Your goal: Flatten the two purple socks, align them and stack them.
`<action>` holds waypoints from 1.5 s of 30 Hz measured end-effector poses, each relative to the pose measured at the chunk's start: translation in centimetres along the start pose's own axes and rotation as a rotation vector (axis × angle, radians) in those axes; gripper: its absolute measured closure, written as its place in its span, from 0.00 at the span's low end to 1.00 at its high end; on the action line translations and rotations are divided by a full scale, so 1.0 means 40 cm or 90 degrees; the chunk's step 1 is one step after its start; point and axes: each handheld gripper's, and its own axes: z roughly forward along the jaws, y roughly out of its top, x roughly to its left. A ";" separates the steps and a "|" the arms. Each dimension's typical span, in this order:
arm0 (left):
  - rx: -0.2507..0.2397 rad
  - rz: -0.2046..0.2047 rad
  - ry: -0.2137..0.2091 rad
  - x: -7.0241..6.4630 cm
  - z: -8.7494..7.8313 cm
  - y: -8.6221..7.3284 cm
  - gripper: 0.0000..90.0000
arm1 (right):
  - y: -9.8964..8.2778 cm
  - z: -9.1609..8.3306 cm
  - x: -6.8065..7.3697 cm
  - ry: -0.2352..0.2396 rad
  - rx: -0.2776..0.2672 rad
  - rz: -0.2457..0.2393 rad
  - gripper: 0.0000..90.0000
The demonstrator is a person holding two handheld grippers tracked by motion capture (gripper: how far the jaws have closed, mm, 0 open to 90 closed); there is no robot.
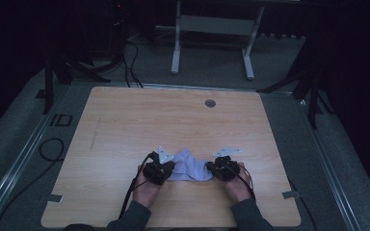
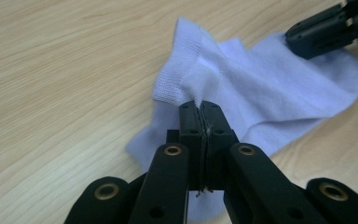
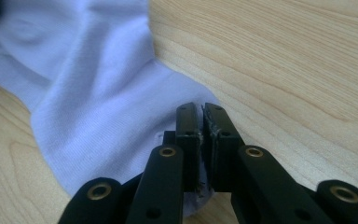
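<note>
Left claw (image 2: 200,109) nearest lens: jaws pressed together, pinching fold of pale lilac sock (image 2: 261,88) near ribbed cuff. Right claw (image 3: 201,114) likewise clamped on sock edge at opposite, rounded end. Sock lies crumpled on wooden surface (image 1: 125,125), toward person's edge, between both hands.

Risks, judged:
- Each pinch shallow, thin fabric only; pulling apart hard likely slips knit out of one claw.
- Left claw may hold single layer; cuff then opens instead of lifting whole.
- Uneven lift leaves sock twisted, bunched at middle.
</note>
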 end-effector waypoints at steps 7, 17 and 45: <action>0.025 -0.032 0.001 0.030 -0.025 -0.053 0.99 | 0.000 0.000 0.001 -0.002 0.002 -0.004 0.94; 0.067 -0.009 0.015 0.030 0.009 -0.087 0.97 | -0.003 0.000 0.000 -0.003 -0.002 -0.006 0.91; 0.005 -0.068 0.064 0.184 -0.045 -0.092 0.60 | -0.017 -0.062 -0.093 0.018 -0.077 0.105 0.61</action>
